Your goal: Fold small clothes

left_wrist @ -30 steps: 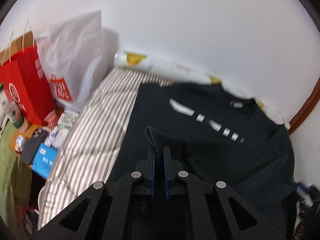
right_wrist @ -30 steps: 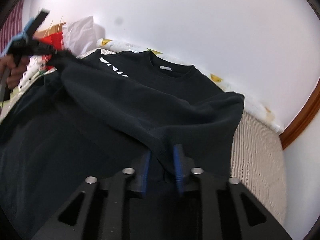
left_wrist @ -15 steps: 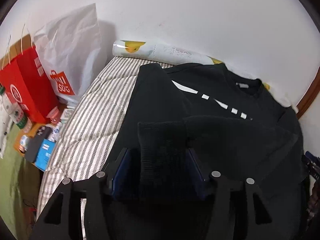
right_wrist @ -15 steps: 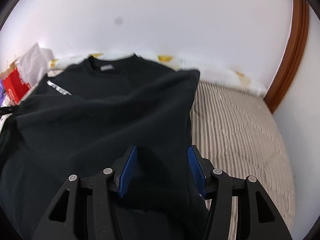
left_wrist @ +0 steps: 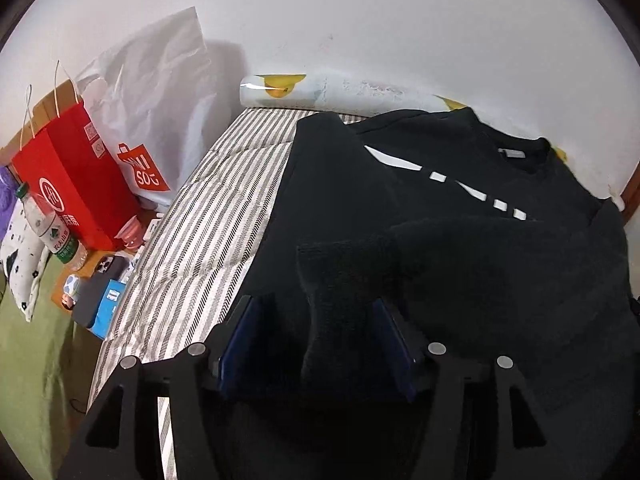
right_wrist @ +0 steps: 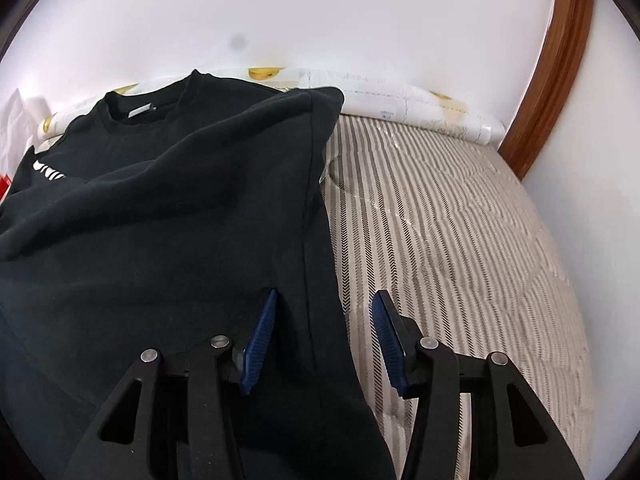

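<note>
A black sweatshirt (left_wrist: 460, 200) with white chest marks lies on the striped mattress (left_wrist: 224, 216), one sleeve folded across its body. The ribbed sleeve cuff (left_wrist: 344, 264) rests between the jaws of my left gripper (left_wrist: 314, 304). Those jaws are opening and the blue pads stand clear of the cloth. In the right wrist view, my right gripper (right_wrist: 327, 294) hovers over the sweatshirt's (right_wrist: 180, 200) right side edge. Its jaws are closing, with the side edge between them; the left pad is over the cloth and the right pad over bare mattress (right_wrist: 440, 220), neither pressing.
A red paper bag (left_wrist: 76, 184) and a white plastic bag (left_wrist: 152, 92) stand beside the bed's left side, with a water bottle (left_wrist: 48, 228) and a phone (left_wrist: 100, 292) below. A rolled printed sheet (right_wrist: 400, 100) lies along the wall. A wooden frame (right_wrist: 556, 60) rises at right.
My left gripper opened and let go of the sleeve cuff, which now lies flat on the sweatshirt. My right gripper opened and shifted right to the sweatshirt's side edge.
</note>
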Motion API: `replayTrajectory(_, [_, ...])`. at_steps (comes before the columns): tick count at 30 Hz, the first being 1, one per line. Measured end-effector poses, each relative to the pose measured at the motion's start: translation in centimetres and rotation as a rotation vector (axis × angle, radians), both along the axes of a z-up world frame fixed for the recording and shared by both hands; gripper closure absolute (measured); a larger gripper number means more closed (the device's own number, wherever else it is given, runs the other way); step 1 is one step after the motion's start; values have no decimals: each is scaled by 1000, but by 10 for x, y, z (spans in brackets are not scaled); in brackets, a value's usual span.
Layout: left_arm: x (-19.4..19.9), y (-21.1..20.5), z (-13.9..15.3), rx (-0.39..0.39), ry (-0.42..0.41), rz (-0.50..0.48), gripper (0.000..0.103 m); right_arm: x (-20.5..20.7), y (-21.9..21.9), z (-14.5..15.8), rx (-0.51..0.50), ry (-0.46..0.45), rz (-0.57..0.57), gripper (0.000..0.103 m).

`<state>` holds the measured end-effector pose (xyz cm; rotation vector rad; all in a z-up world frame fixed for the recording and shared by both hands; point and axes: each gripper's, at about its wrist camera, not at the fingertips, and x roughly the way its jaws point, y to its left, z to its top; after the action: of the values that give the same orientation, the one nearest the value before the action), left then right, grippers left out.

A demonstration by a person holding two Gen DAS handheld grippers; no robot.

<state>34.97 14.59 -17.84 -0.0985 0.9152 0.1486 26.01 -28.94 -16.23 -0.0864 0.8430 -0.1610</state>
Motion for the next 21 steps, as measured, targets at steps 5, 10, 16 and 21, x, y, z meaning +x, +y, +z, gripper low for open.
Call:
replayTrajectory(5, [-21,-2,10,-12,-9,-18,38,-28,-5,23,50,-51,5,51])
replayTrajectory(10, [-54,-9,30,-42,-39,-30,37,-63,-7,45,107,-100,-17,47])
replayTrajectory(16, [-107,-27,61,-17,-119,-57,36,-113,2,69,94,-153,-33,47])
replayTrajectory(21, [-152,-36,78,-10,-158,-76,36,-157,7,75,119,-170,-26,47])
